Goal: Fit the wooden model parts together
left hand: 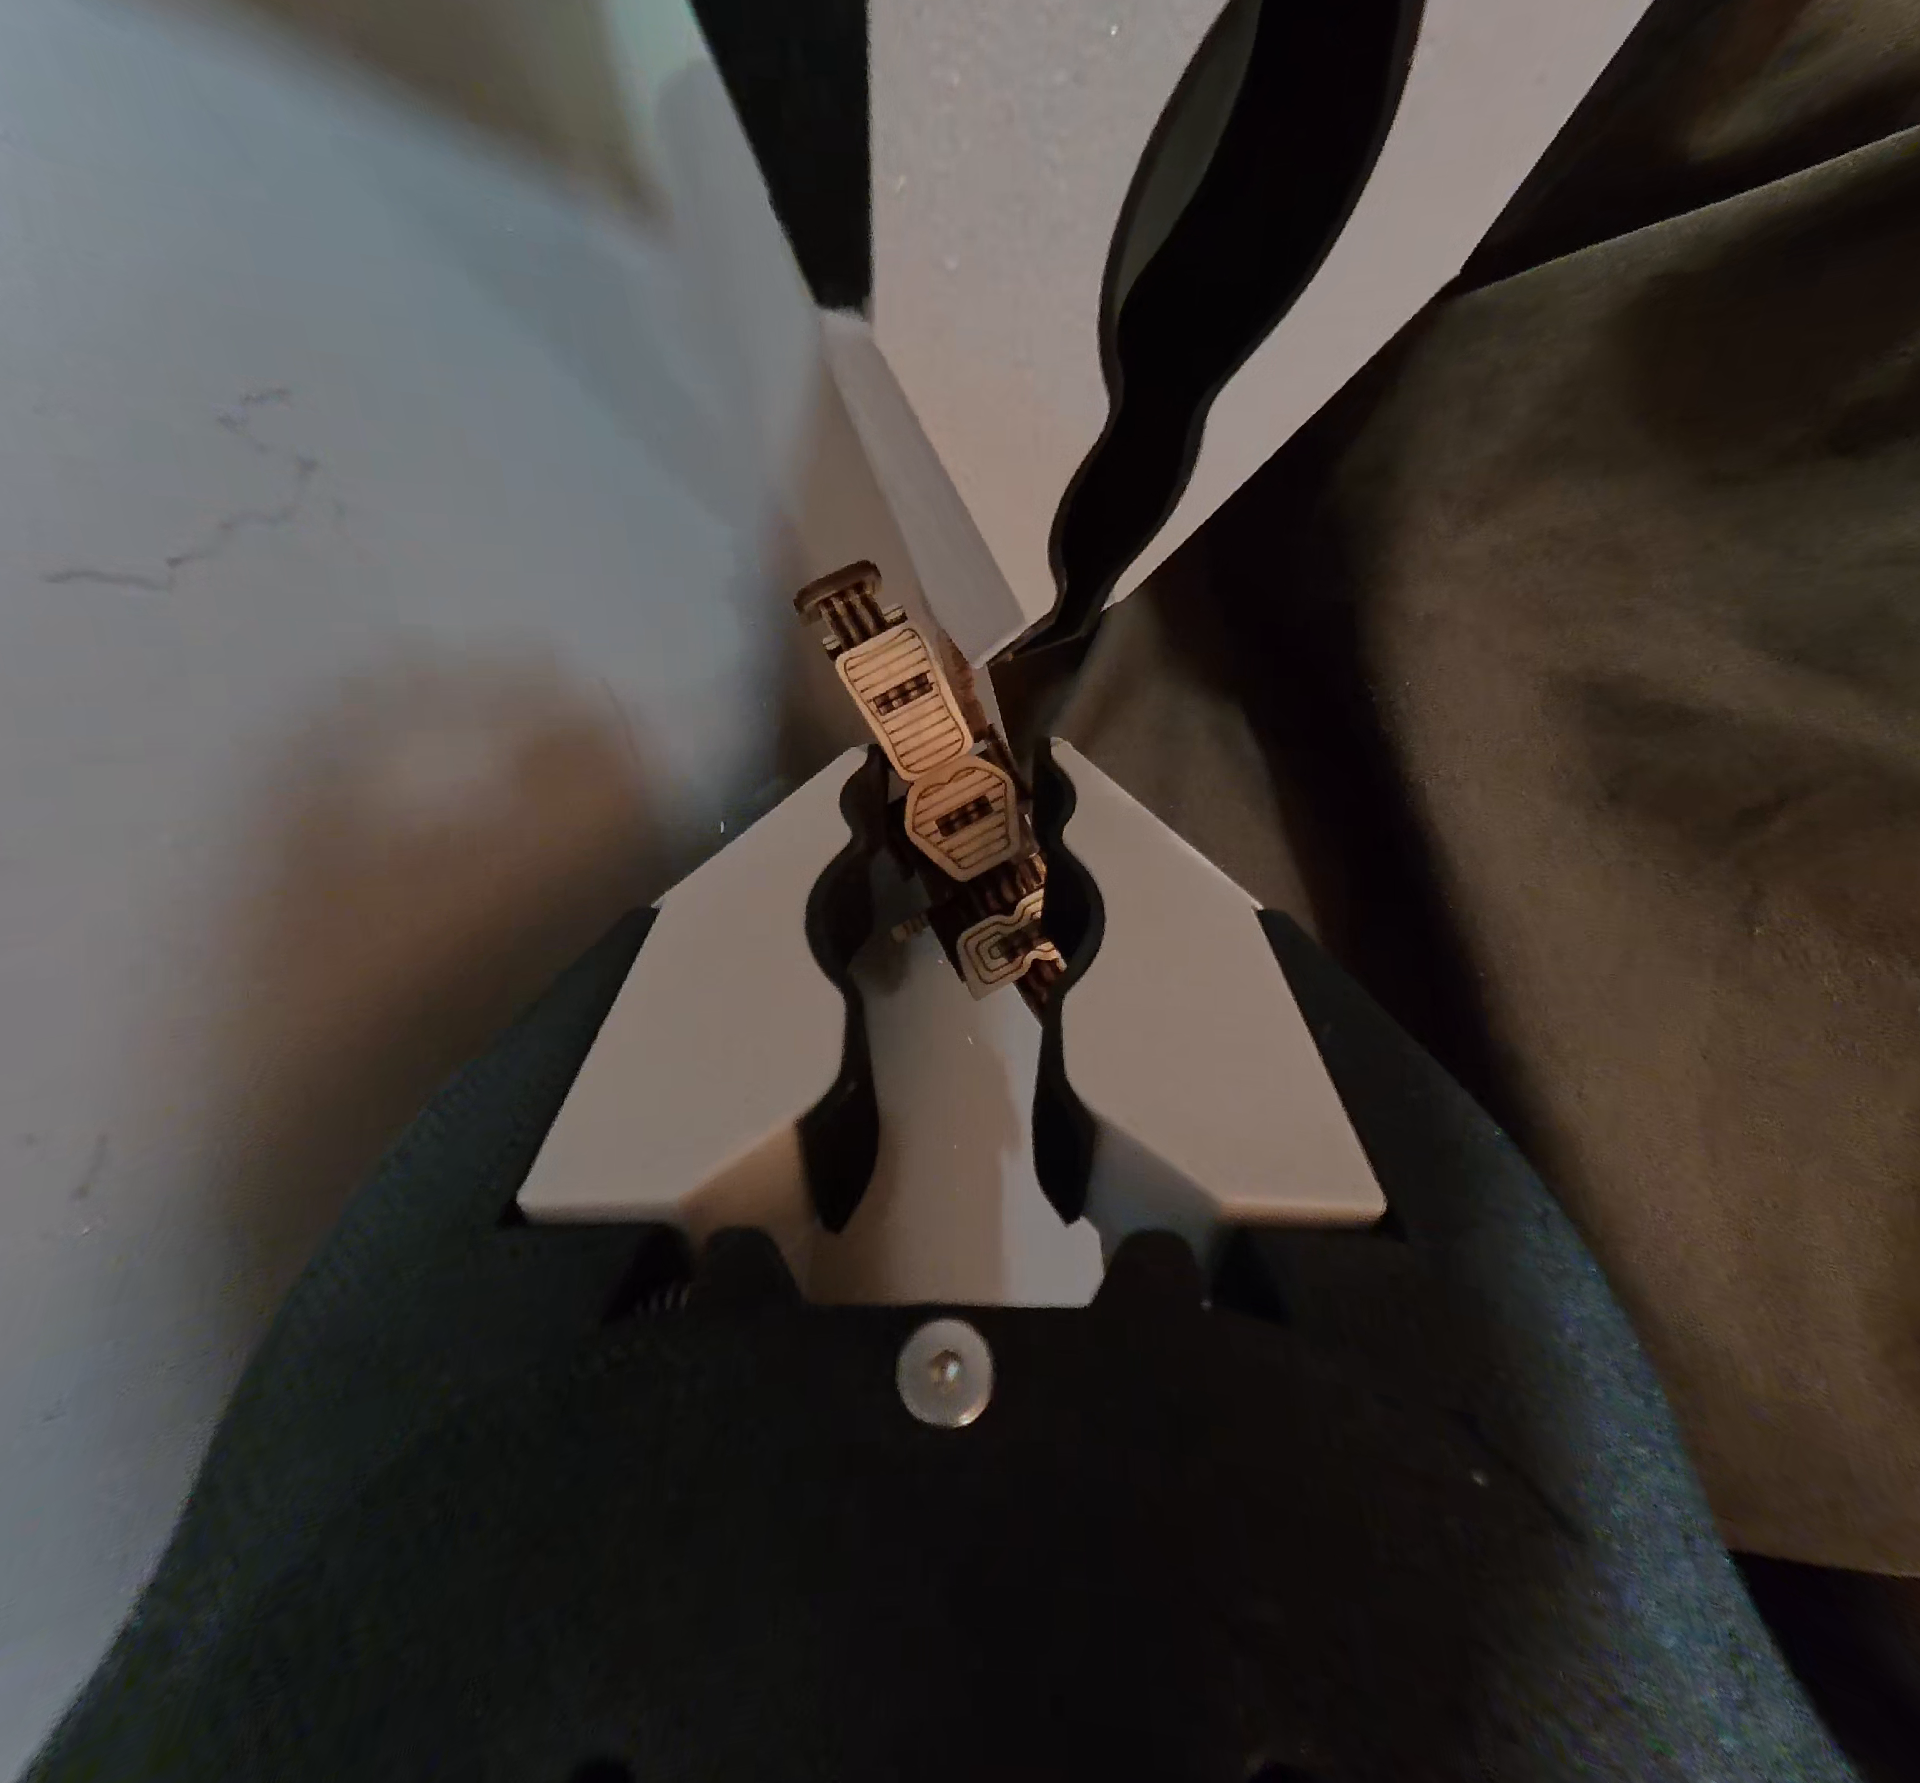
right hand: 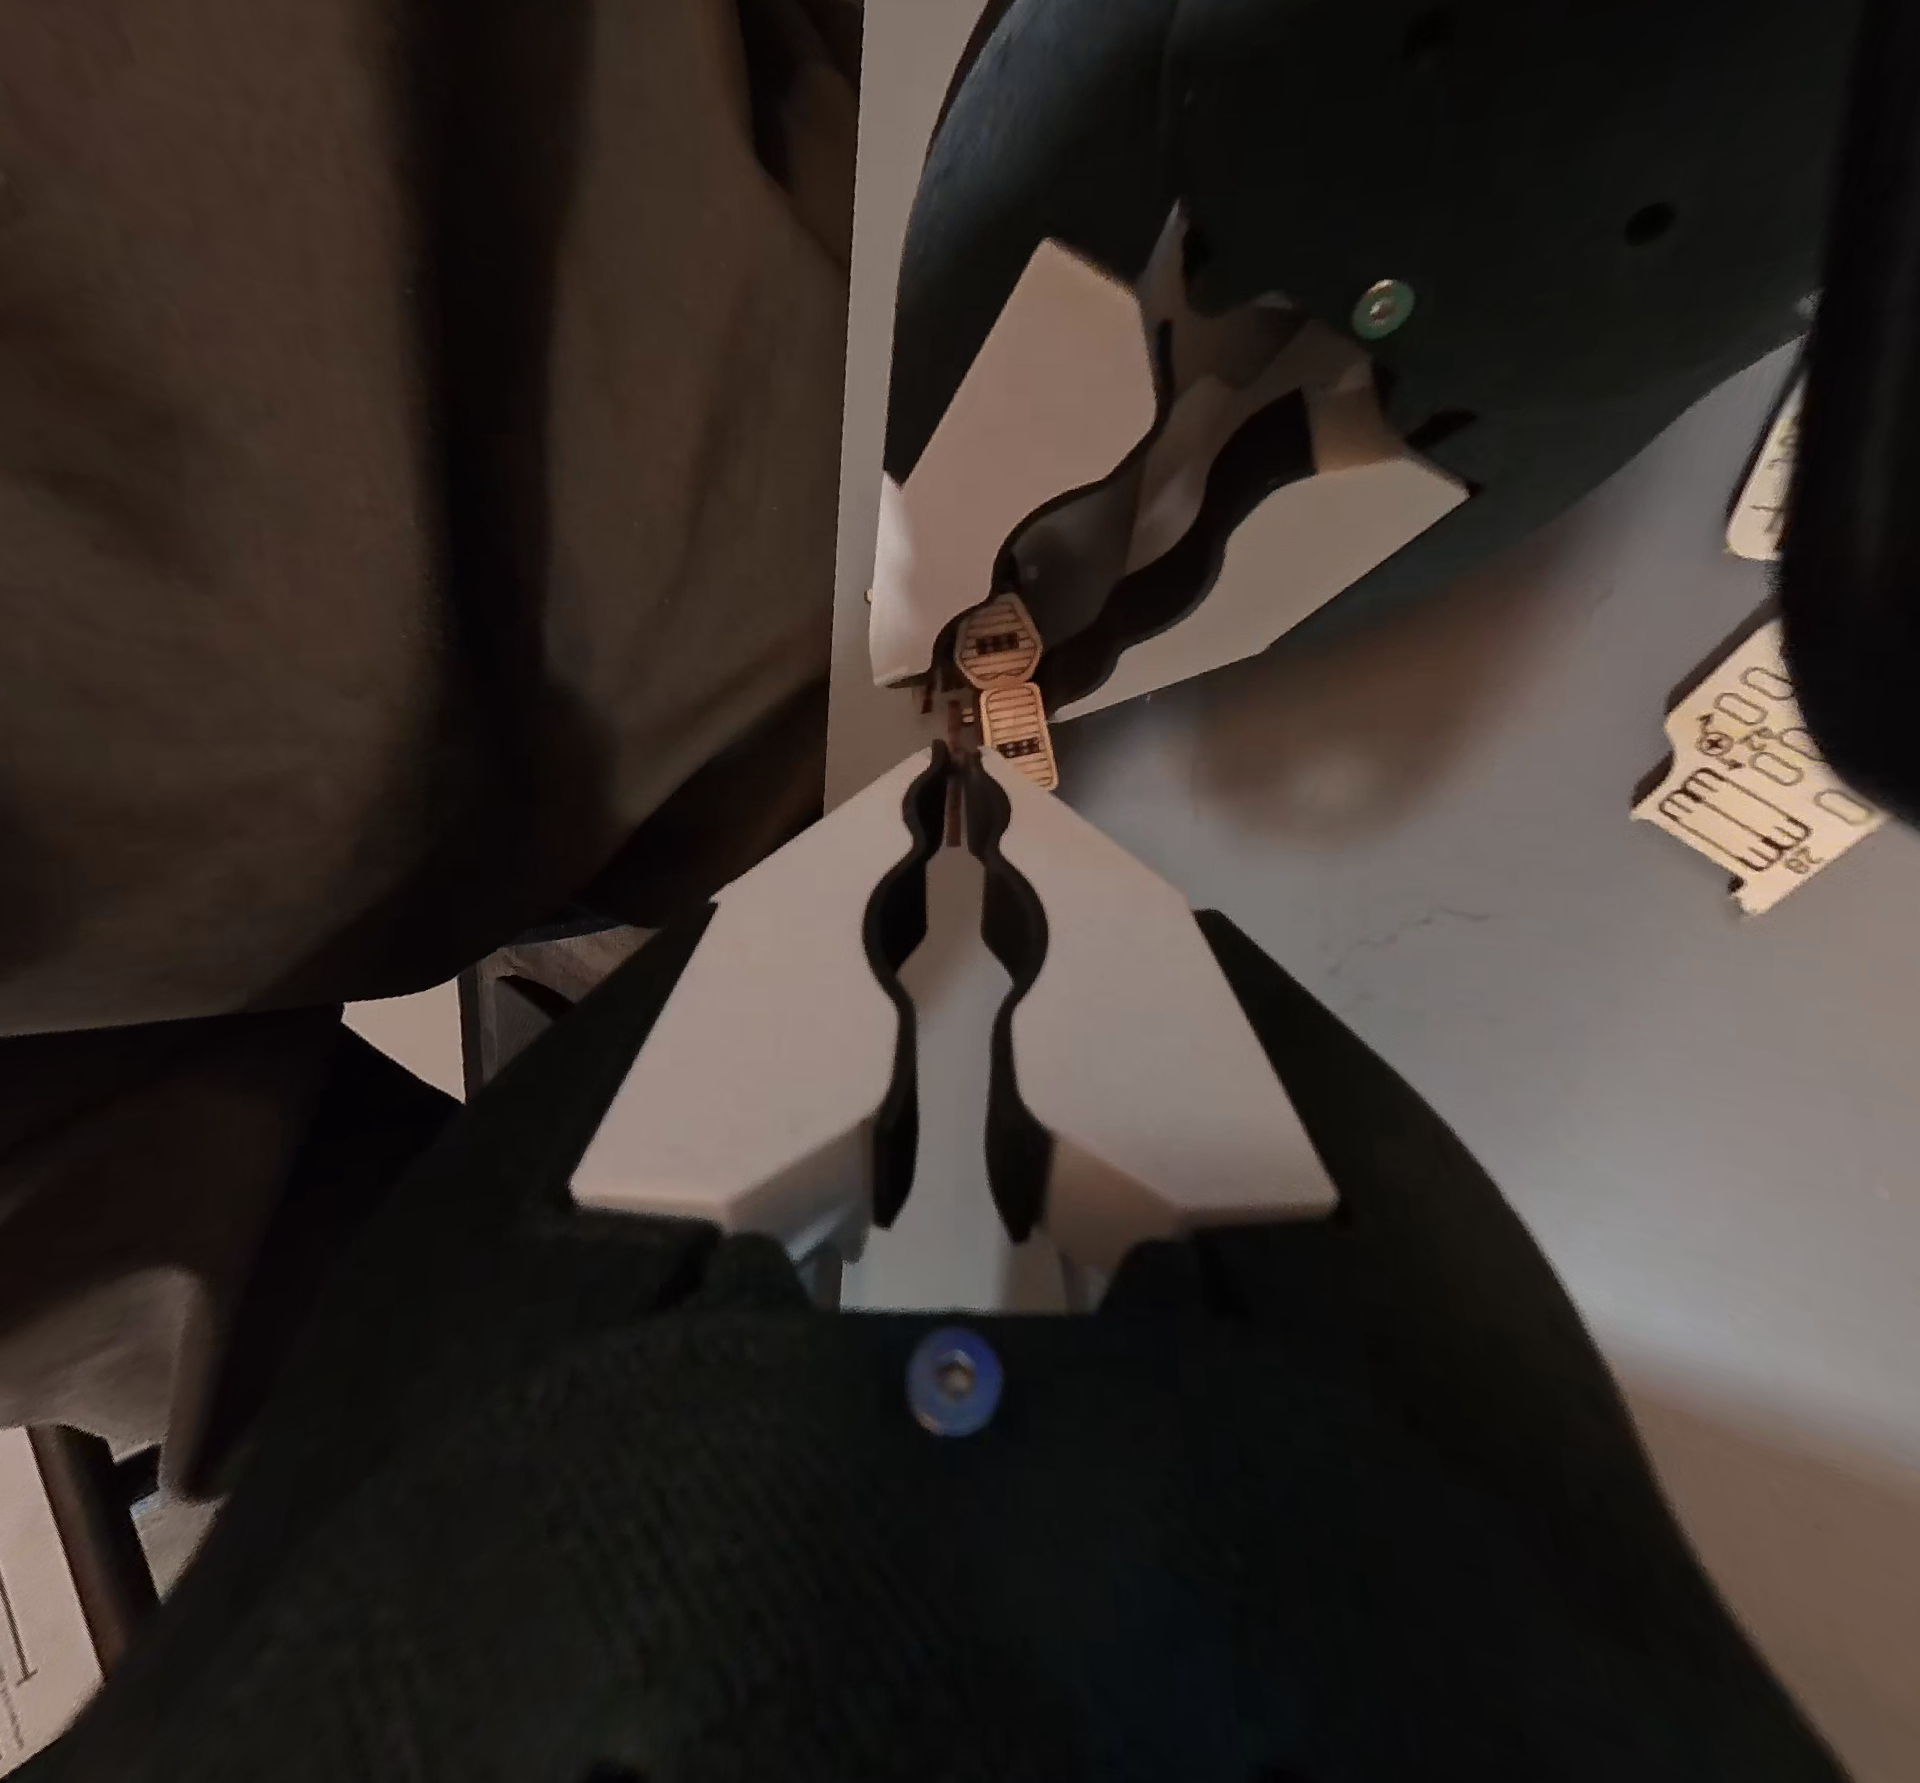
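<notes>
The wooden model point(left hand: 940, 808) is a small stack of laser-cut parts with pale, line-engraved panels. My left gripper point(left hand: 956, 767) is shut on it, and its top end sticks out beyond the fingertips. My right gripper point(left hand: 1013, 642) comes in from the top of the left wrist view and meets that end. In the right wrist view my right gripper point(right hand: 951, 762) is shut on a thin dark wooden edge point(right hand: 956, 808) of the model point(right hand: 1000, 642). The left gripper point(right hand: 987, 684) holds the model from the upper right. Both are held above the grey table point(right hand: 1455, 1006).
Punched-out wooden sheets point(right hand: 1745, 819) lie on the table at the right. A person's dark olive clothing point(right hand: 416, 383) fills the left of the right wrist view, and it also fills the right of the left wrist view point(left hand: 1507, 798). White paper point(right hand: 42, 1629) shows at the bottom left. My left and right fingertips are right by each other.
</notes>
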Motion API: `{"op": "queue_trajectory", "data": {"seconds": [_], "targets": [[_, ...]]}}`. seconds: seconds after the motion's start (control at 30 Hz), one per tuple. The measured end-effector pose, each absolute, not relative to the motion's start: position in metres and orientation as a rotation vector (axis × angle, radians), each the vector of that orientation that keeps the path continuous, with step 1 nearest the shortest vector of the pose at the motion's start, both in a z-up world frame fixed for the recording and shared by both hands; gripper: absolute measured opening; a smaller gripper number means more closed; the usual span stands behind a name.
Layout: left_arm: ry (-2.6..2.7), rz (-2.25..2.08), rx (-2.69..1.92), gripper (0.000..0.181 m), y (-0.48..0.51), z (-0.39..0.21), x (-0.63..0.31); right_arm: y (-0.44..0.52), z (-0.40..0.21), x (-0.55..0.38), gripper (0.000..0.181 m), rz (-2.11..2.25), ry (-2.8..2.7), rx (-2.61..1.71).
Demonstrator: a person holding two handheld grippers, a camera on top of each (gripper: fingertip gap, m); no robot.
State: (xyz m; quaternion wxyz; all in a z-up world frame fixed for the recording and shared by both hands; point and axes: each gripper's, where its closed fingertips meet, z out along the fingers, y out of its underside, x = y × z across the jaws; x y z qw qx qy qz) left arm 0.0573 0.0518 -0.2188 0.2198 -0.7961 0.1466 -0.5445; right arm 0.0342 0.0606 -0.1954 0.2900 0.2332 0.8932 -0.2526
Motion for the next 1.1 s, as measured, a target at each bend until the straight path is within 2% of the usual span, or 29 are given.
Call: {"op": "queue_trajectory", "data": {"seconds": [1.1], "targets": [[0.389,-1.519,-2.184,0.025,0.0531,-0.2165,0.0565,0.0639,-0.1945,0.0309,0.0,-0.844,2.32,0.669]]}}
